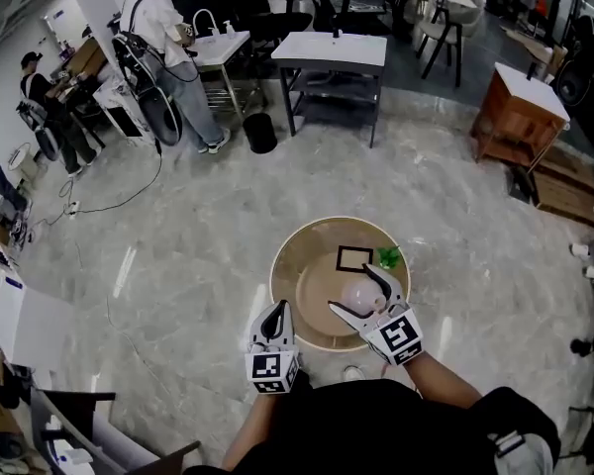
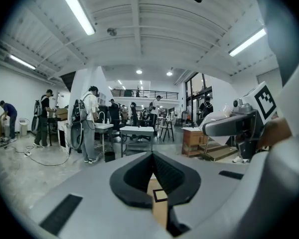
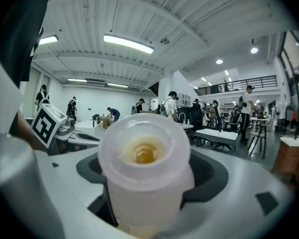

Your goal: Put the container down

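A translucent white container (image 1: pixel 360 296) with a yellowish nub in its top (image 3: pixel 145 154) is held above the round wooden table (image 1: pixel 299 262). My right gripper (image 1: pixel 353 291) is shut on its sides; in the right gripper view it fills the space between the dark pads of that gripper (image 3: pixel 145 190). My left gripper (image 1: pixel 275 319) hovers at the table's near left edge. It is shut with nothing in it, and its pads (image 2: pixel 165 176) meet in the left gripper view. A black square outline (image 1: pixel 354 258) is marked on the tabletop just beyond the container.
A small green object (image 1: pixel 388 257) lies on the table's far right part. Marble floor surrounds the table. Further off are a white-topped table (image 1: pixel 333 51), a wooden cabinet (image 1: pixel 516 115), a black bin (image 1: pixel 259 133) and people at benches (image 1: pixel 166 30).
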Available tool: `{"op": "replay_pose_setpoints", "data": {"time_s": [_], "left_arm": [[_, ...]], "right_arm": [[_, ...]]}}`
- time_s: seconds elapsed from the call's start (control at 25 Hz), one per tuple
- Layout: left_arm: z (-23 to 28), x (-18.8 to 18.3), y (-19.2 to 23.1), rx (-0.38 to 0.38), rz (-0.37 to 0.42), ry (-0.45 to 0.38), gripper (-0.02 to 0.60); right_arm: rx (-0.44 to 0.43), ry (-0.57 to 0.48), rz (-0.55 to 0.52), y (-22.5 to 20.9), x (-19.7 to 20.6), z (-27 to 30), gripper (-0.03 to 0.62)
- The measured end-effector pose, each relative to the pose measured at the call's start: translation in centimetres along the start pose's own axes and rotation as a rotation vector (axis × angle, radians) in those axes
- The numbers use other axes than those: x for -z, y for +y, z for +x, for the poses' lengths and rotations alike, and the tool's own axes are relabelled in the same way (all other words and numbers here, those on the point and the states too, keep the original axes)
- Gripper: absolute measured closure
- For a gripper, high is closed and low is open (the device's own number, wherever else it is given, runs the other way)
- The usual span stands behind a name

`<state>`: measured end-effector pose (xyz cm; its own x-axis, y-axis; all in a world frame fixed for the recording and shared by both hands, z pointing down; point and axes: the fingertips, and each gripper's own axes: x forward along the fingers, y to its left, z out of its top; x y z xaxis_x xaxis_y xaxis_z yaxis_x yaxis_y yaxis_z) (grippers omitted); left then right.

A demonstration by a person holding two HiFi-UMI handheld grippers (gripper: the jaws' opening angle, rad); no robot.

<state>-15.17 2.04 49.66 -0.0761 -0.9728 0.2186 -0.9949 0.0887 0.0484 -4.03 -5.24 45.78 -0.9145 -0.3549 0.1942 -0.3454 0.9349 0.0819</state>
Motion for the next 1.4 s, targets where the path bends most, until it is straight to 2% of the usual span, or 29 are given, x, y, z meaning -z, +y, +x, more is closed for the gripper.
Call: {"op": "replay_pose_setpoints", "data": {"time_s": [0.32,0.64,0.8,0.96,1.12,1.24,1.4], "left_arm": [[6.3,-0.4,3.9,0.221,0.091,0.026,0.583],[10.4,0.9,5.5,0.392,0.141,0.076,0.583],[12.2,1.6,5.2,0.425,0.153,0.104,0.583],[14.2,1.8,3.4,0.481,0.103,0.089,0.583],[15.2,4.3,1.1,0.542,0.098,0.116,0.583],[16.5,7.2,0.6,0.543,0.116,0.156,0.583],[19.2,9.3,1.2,0.488,0.151,0.151,0.583]], "right_arm": [[0.221,0.044,0.086,-1.9,1.6,4.3,0.174],[0.407,0.103,0.125,-4.4,4.0,5.9,0.174],[0.411,0.150,0.122,-4.4,5.7,6.3,0.174],[0.396,0.191,0.119,-5.5,7.2,6.6,0.174],[0.394,0.243,0.147,-6.7,11.7,6.0,0.174],[0.402,0.295,0.201,-7.1,16.0,5.7,0.174],[0.421,0.363,0.280,-7.5,22.1,5.5,0.174]]}}
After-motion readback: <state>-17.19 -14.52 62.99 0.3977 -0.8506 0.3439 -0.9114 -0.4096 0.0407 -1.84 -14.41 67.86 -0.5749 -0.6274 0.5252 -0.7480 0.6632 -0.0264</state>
